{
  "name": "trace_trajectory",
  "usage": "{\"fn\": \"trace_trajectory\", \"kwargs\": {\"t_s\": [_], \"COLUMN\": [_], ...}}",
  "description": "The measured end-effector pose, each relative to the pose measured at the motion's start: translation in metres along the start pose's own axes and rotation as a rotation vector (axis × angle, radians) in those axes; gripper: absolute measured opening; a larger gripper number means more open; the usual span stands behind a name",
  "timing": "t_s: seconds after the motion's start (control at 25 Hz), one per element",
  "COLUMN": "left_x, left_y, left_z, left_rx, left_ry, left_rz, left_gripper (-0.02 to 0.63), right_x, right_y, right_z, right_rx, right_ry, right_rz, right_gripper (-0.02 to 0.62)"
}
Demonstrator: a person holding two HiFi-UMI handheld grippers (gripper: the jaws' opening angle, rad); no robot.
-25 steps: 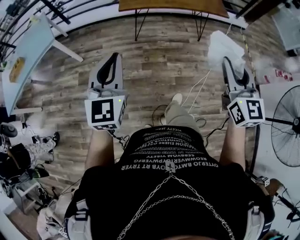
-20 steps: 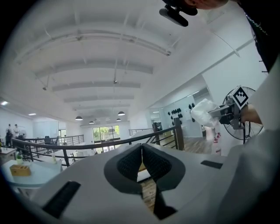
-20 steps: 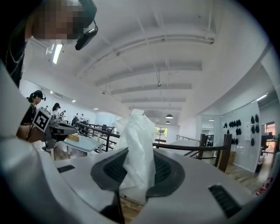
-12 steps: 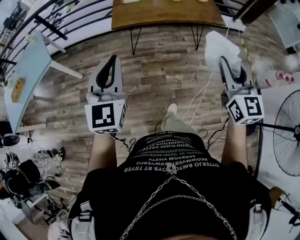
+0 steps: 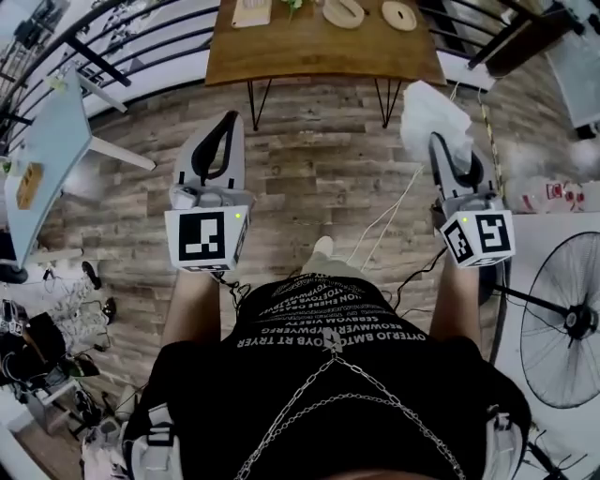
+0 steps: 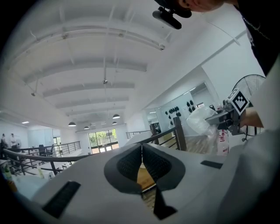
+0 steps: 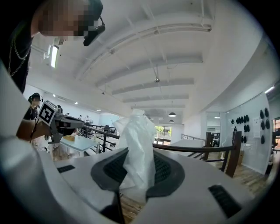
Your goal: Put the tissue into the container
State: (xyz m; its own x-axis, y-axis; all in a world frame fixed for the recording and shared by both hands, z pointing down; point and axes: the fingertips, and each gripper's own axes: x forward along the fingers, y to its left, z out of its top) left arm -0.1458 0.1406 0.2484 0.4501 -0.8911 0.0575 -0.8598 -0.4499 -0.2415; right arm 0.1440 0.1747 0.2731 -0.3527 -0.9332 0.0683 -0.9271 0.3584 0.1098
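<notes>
We note bare wood-plank floor (image 5: 319,169) open from left gripper (image 5: 228,122) and right gripper (image 5: 439,141) to the brown wooden worktop (image 5: 309,58) ahead. Black metal railing (image 5: 94,58), pale blue table (image 5: 47,141) hem the left; black standing fan (image 5: 562,323) the right.

Far wooden table (image 5: 319,56) is cut by the top edge; round things (image 5: 344,11) on it too small to name. Fan (image 5: 562,323) cut by the right edge. My hands are hidden under the marker cubes (image 5: 204,240). Lower end of tissue (image 7: 138,144) buried inside my right gripper (image 7: 138,170). Far people (image 6: 12,140) tiny.
</notes>
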Motion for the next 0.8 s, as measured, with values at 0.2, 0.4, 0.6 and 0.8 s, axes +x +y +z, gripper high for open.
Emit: {"fn": "trace_trajectory", "kwargs": {"t_s": [0.2,0.4,0.6,0.8], "left_x": [0.014,0.028,0.046,0.063], "left_y": [0.006,0.006,-0.003,-0.001], "left_z": [0.01,0.004,-0.002,-0.013], "left_rx": [0.015,-0.009,-0.044,-0.045], "left_ry": [0.004,0.014,0.007,0.002], "left_rz": [0.041,0.082,0.06,0.04], "left_gripper": [0.029,0.029,0.029,0.029], "right_x": [0.024,0.035,0.041,0.055], "right_y": [-0.032,-0.044,-0.048,-0.052], "right_z": [-0.008,-0.003,0.003,-0.006], "right_rx": [0.028,0.03,0.007,0.005], "right_ry": [-0.001,-0.032,-0.044,-0.03], "right_rz": [0.033,0.051,0.057,0.043], "right_gripper": [0.115,0.115,0.114,0.114]}}
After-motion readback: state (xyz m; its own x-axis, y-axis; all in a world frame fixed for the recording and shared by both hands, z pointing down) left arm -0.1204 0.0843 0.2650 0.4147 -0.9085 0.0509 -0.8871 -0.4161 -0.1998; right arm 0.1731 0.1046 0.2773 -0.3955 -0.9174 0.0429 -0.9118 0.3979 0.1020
